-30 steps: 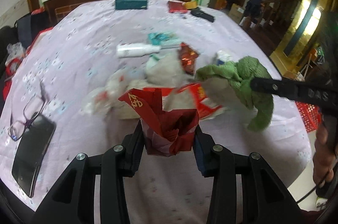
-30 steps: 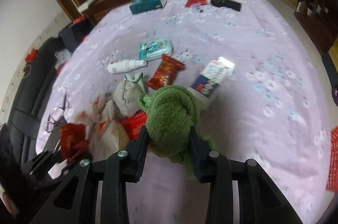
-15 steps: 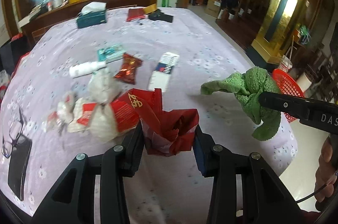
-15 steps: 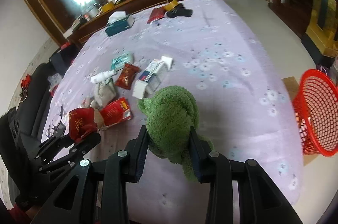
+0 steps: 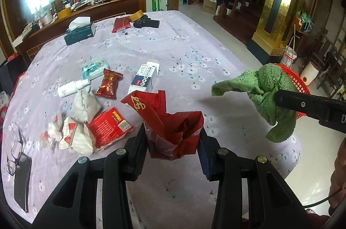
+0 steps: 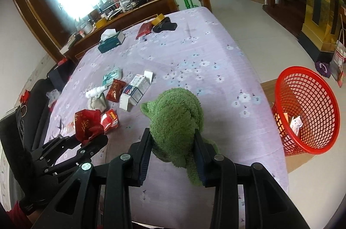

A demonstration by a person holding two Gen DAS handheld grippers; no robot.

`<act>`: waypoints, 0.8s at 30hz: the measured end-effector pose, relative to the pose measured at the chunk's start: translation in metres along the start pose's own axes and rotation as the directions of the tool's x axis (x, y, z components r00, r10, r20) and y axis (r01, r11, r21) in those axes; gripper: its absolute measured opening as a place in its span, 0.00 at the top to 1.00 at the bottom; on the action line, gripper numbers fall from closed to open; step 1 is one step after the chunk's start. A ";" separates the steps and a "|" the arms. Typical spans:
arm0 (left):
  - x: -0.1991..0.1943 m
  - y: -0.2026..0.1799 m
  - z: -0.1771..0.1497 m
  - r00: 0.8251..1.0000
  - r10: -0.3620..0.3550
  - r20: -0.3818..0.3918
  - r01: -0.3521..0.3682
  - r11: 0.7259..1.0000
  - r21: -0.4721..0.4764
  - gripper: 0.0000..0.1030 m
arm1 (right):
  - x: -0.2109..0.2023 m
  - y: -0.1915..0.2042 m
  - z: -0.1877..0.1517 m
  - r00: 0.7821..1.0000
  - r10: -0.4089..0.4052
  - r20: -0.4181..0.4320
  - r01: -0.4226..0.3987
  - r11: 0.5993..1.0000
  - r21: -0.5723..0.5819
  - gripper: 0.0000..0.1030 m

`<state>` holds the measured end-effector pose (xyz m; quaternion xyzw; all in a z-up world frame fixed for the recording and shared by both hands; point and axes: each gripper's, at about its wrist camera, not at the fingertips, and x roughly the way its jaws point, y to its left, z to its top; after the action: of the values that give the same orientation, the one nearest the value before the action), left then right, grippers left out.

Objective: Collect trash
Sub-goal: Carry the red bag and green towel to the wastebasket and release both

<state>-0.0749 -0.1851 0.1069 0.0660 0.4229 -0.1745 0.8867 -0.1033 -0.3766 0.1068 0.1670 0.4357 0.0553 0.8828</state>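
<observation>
My left gripper (image 5: 173, 138) is shut on a crumpled red paper packet (image 5: 170, 120) and holds it above the near part of the lilac tablecloth (image 5: 190, 51). My right gripper (image 6: 173, 146) is shut on a bunched green cloth (image 6: 176, 116); that green cloth (image 5: 266, 88) hangs at the right of the left wrist view. A red mesh basket (image 6: 307, 108) stands on the floor past the table's right edge, with a few scraps inside. In the right wrist view the left gripper (image 6: 90, 138) with the red packet (image 6: 86, 123) sits at lower left.
Litter lies on the table: a red box (image 5: 110, 127), white wrappers (image 5: 71, 136), a grey pouch (image 5: 85, 106), a snack packet (image 5: 109, 84), a white carton (image 5: 143, 77), a spray bottle (image 5: 72, 87). Glasses and a phone (image 5: 20, 177) lie near left; a tissue box (image 5: 79, 32) stands far back.
Both grippers have swung to the right along the table with their loads, and the litter pile has slid left in view. The red basket has come into view beside the table.
</observation>
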 end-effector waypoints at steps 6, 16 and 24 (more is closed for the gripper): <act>0.004 -0.010 0.006 1.000 0.010 -0.001 -0.010 1.000 0.014 0.61 | -0.008 -0.010 0.003 1.000 0.000 0.016 0.000 1.000 0.007 0.62; 0.009 -0.023 0.017 1.000 0.004 0.006 -0.004 0.999 0.038 0.61 | -0.018 -0.020 0.008 0.999 -0.007 0.031 0.006 1.000 0.016 0.62; 0.015 -0.040 0.027 1.000 -0.009 0.007 0.009 0.998 0.069 0.61 | -0.027 -0.034 0.012 0.999 -0.017 0.049 0.015 0.999 0.038 0.62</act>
<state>-0.0614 -0.2328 0.1135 0.0942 0.4139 -0.1933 0.8846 -0.1118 -0.4185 0.1221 0.1814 0.4161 0.0361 0.8903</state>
